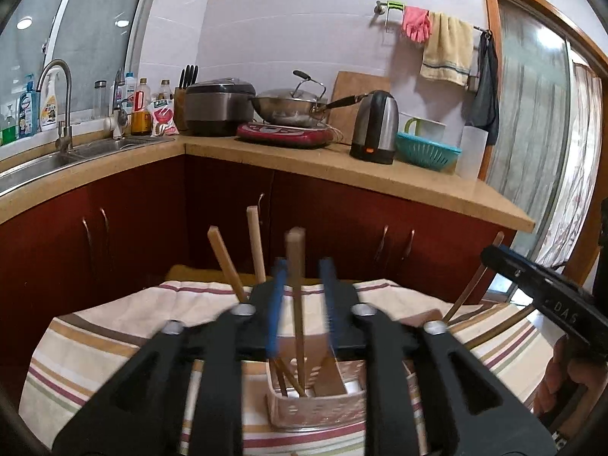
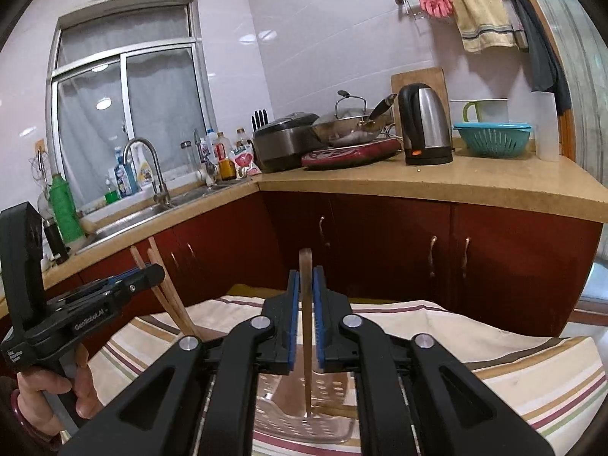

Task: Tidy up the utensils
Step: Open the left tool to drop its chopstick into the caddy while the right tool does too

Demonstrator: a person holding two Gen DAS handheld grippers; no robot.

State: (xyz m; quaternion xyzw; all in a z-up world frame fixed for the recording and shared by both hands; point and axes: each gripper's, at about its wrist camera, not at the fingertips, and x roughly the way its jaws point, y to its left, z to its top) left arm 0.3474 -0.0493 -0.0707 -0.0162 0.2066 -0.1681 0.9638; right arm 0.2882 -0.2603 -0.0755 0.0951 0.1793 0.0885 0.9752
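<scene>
One upright chopstick (image 2: 306,326) between the right gripper (image 2: 305,323) fingers.

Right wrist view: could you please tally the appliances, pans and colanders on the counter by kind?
Appliances: 3 (rice cooker, hob, kettle)
Pans: 1 (wok)
Colanders: 1 (colander)
Total: 5

Bright even indoor light, ceiling lamps reflecting as glare spots on window (image 1: 87,38) and wall tiles (image 2: 311,38), heavy fisheye bending with dark vignette corners, left gripper (image 1: 300,304) motion-blurred close up, background sharp.
</scene>
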